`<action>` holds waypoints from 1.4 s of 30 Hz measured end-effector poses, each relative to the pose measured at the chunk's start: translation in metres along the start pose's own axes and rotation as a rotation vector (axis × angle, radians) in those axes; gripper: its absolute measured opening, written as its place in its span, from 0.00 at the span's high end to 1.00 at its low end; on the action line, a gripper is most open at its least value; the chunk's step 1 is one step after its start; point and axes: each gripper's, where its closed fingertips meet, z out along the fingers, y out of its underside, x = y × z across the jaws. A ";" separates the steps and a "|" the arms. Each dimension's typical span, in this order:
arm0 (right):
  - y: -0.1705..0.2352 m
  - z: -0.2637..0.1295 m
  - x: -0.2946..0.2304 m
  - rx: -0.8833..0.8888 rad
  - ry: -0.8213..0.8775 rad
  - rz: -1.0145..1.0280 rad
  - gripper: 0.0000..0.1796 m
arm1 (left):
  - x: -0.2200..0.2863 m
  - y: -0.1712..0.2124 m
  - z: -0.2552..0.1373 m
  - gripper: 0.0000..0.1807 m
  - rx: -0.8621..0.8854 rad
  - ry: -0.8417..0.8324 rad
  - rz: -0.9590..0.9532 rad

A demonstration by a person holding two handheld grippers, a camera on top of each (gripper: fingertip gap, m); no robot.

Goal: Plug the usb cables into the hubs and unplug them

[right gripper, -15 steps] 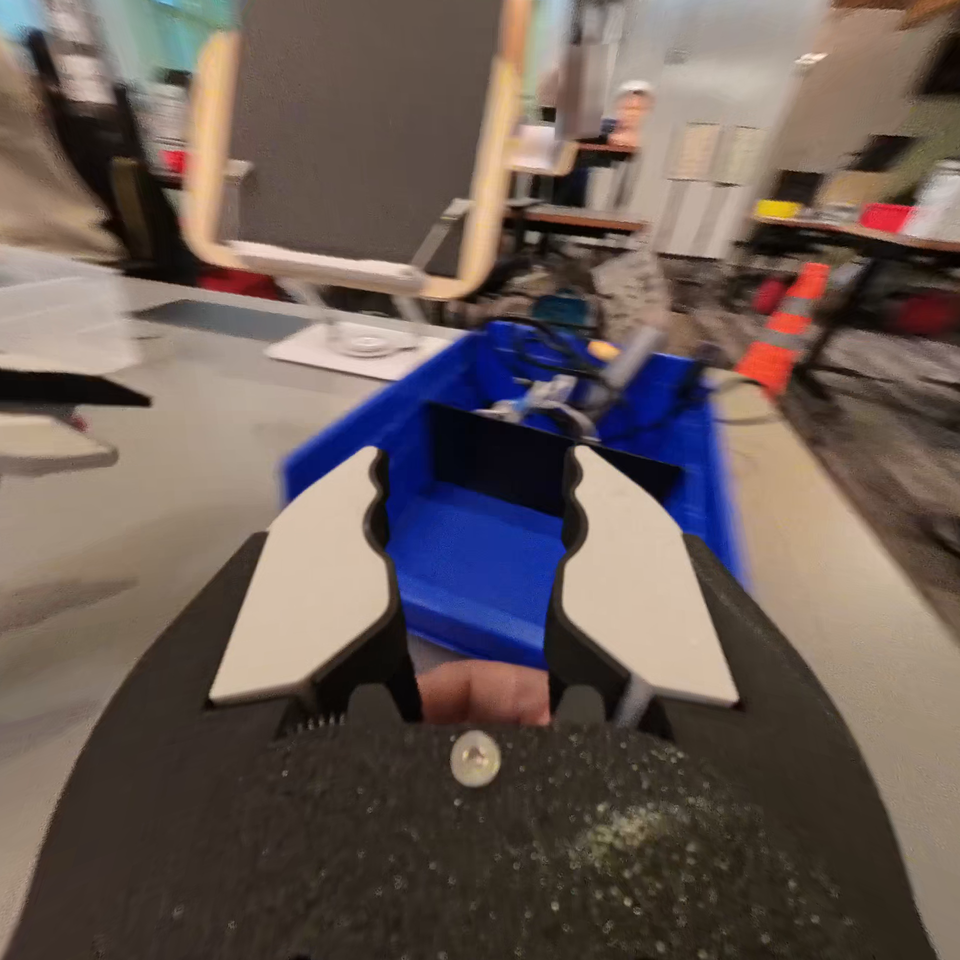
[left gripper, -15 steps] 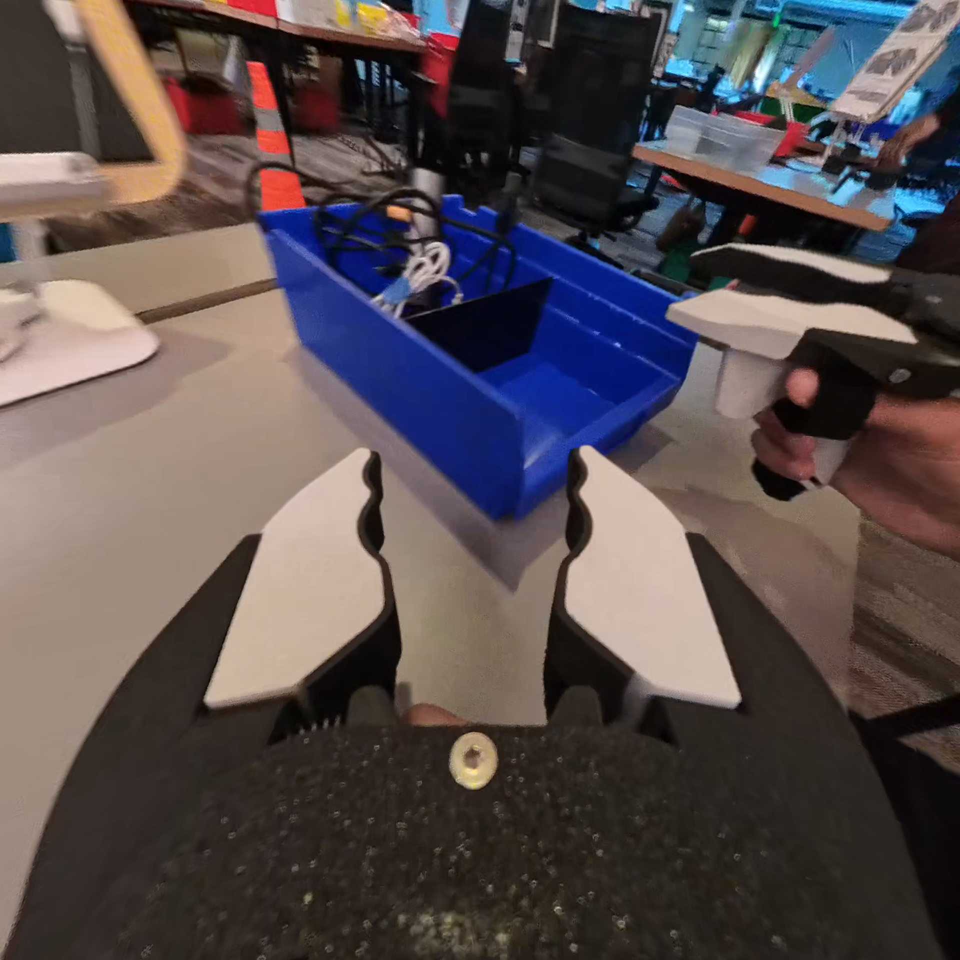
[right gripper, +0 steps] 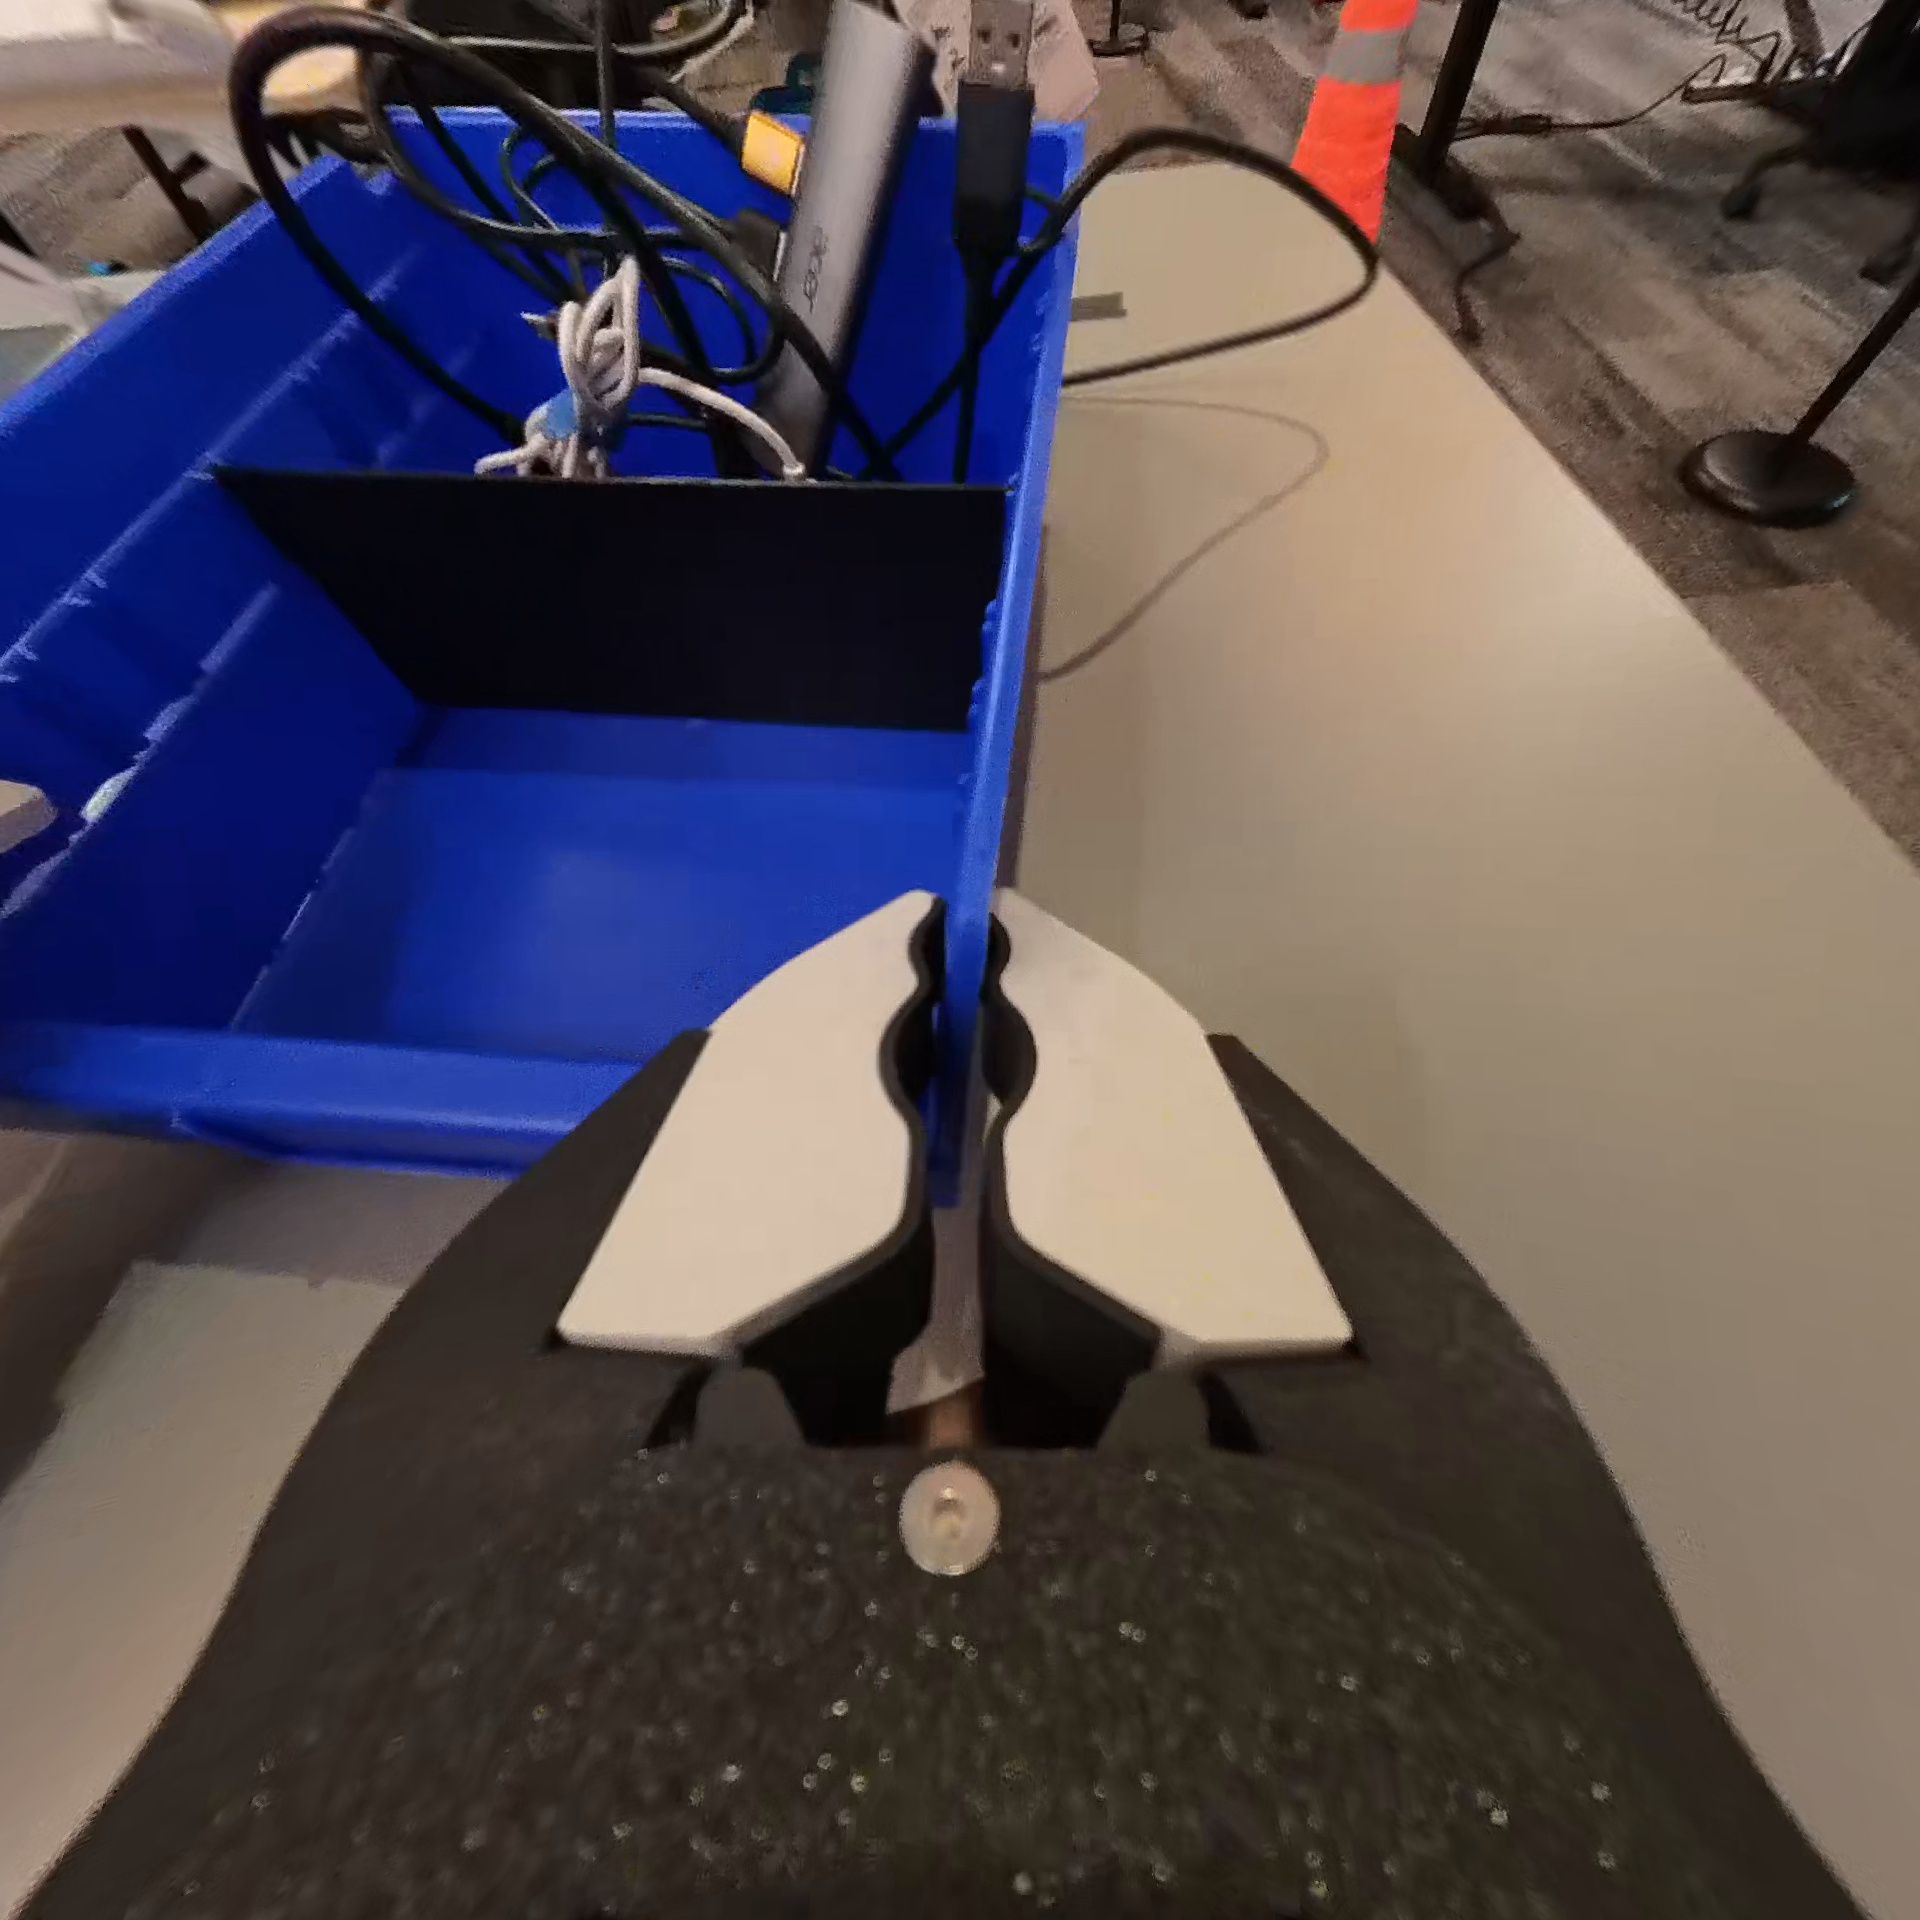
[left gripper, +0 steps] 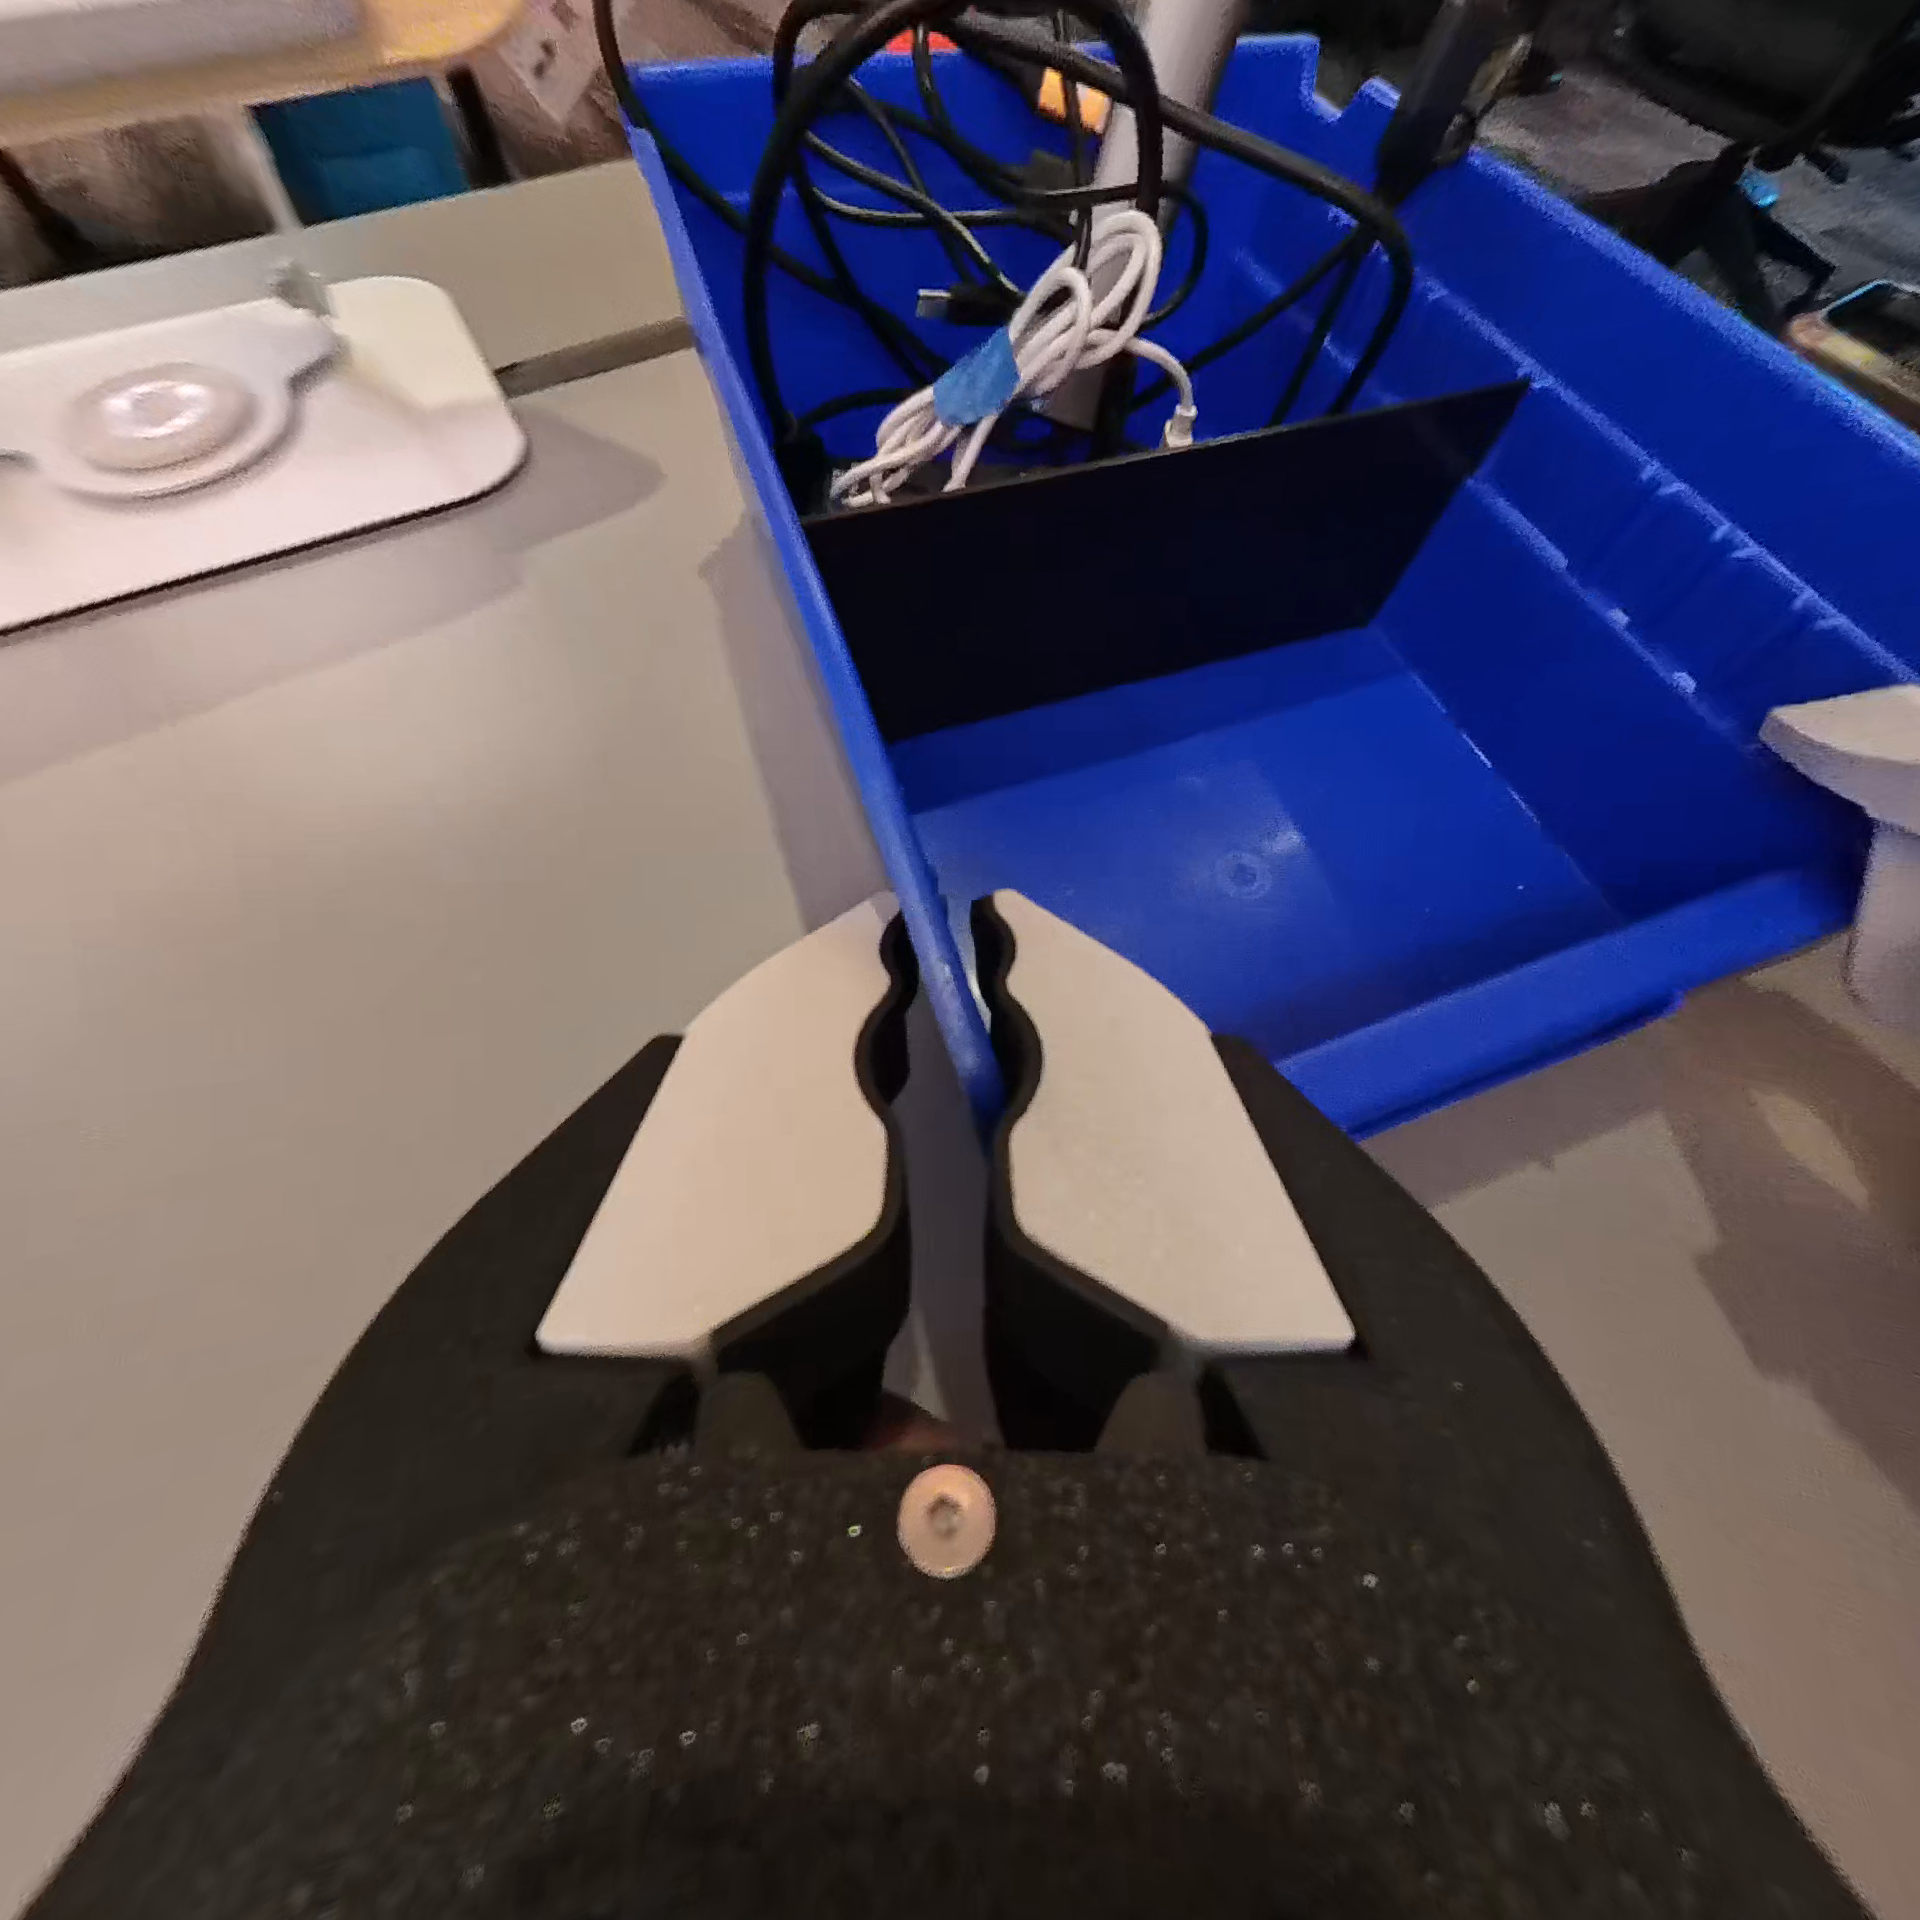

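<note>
Both side walls of the blue bin [left gripper: 1351,883] are clamped, one by the left gripper [left gripper: 945,997] and one by the right gripper [right gripper: 961,997], each closed on a rim. The usb cables [left gripper: 1039,343] and hub [right gripper: 842,218] are piled behind the black divider [right gripper: 623,592]. If the bin is tilted, the cable draped over onto the surface [right gripper: 1455,831] could be snagged or the pile spilled.

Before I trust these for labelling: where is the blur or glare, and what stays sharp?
Left wrist view: the white stand base and far background are soft, a faint sheen lies on the blue bin floor, and the left claw on the bin wall is sharp. Right wrist view: edges smear, the bin's left side most; the right claw and grey hub read clearly.
</note>
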 end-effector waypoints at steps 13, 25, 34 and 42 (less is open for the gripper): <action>0.006 -0.021 -0.224 0.050 -0.221 -0.184 0.98 | -0.177 0.059 -0.142 0.96 0.021 -0.244 -0.047; 0.030 -0.047 -0.275 -0.001 -0.529 -0.284 0.89 | -0.238 0.063 -0.211 0.78 0.176 -0.138 -0.176; 0.059 -0.140 -0.261 -0.024 -0.949 -0.240 0.86 | -0.466 0.142 -0.314 0.64 -0.030 -0.485 -0.218; 0.096 -0.179 -0.352 -0.078 -1.141 -0.483 0.85 | -0.492 0.146 -0.253 0.98 -0.036 -0.295 -0.306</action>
